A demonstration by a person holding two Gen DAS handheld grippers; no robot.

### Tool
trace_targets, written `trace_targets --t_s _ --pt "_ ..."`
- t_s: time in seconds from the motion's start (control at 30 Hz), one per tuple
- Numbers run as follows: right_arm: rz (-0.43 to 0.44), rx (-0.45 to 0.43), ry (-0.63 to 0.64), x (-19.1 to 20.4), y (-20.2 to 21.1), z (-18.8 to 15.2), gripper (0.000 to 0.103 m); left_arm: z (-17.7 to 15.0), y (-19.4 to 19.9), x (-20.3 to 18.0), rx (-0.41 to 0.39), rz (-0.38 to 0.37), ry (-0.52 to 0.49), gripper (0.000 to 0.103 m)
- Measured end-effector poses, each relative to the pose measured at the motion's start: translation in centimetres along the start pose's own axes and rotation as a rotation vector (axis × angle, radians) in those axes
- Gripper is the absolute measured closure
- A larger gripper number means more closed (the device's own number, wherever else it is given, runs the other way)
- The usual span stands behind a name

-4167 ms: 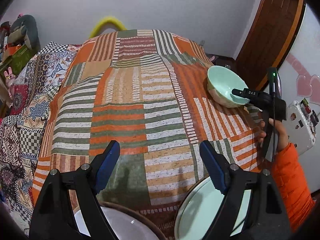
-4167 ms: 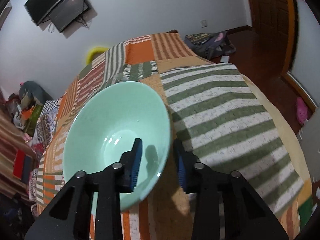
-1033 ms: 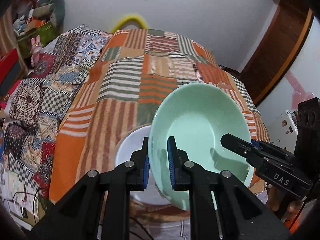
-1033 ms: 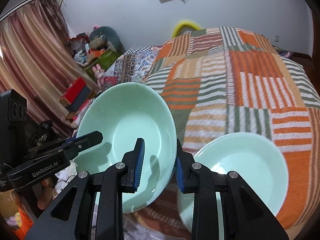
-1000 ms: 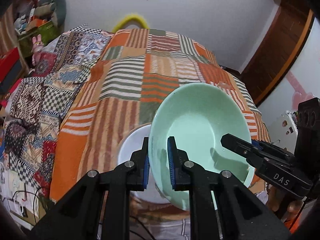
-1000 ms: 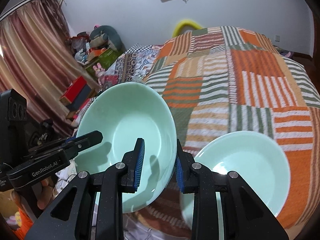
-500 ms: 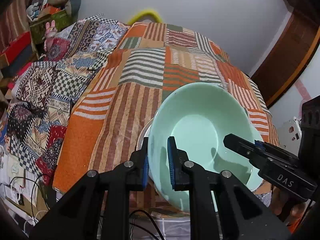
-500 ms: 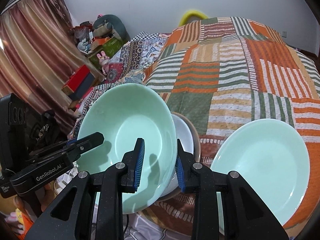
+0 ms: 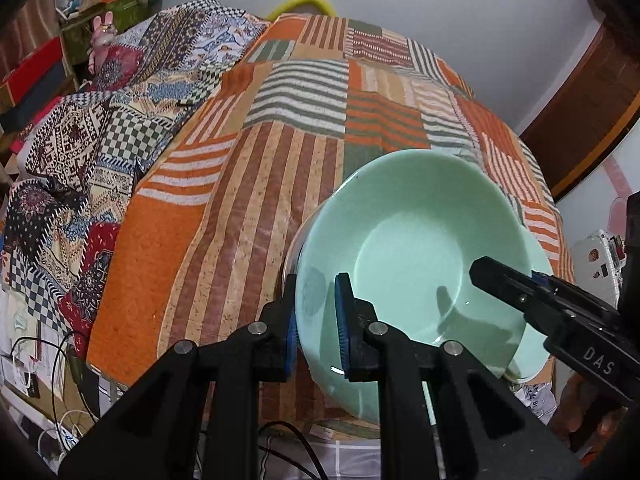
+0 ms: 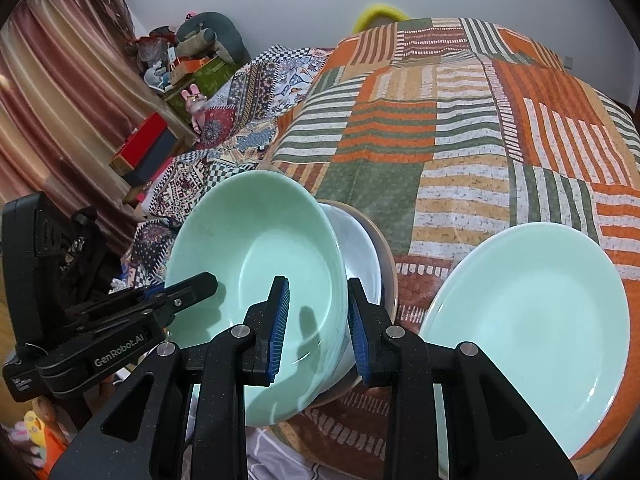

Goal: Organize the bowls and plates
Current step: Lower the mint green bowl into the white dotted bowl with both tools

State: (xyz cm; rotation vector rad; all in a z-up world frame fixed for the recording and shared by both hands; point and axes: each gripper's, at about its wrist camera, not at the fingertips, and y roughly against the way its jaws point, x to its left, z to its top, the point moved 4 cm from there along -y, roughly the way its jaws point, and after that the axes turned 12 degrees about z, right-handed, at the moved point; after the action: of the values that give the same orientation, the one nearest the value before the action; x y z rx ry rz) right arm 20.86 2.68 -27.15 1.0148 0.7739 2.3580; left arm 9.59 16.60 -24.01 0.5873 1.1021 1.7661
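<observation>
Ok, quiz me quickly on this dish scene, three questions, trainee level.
1. True or false: only one gripper holds the green bowl.
2. What sits just beneath the green bowl? A) a white dish B) a box C) a cup
3. Fill in: in the right wrist view, the green plate lies to the bowl's ____.

Key
1. False: the left gripper and the right gripper both clamp its rim.
2. A
3. right
</observation>
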Motion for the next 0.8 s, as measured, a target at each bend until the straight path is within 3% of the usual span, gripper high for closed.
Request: trace_targets --t_s 0.37,0.57,0.8 --pt "-0.002 0.019 -0.001 -0.5 -0.8 -0.1 0.075 -0.1 -1.2 0.0 0.016 0.010 -0.003 0.088" --pt "-0.047 0.020 0.064 0.1 -1.0 -0.2 0.075 -0.2 -1.5 0.0 -0.002 0.061 -0.029 0.088" --pt "-0.075 0.016 0.105 0.3 -0.9 -0.1 0.075 -0.2 -1.8 0.1 -0.002 0.062 -0.032 0.088"
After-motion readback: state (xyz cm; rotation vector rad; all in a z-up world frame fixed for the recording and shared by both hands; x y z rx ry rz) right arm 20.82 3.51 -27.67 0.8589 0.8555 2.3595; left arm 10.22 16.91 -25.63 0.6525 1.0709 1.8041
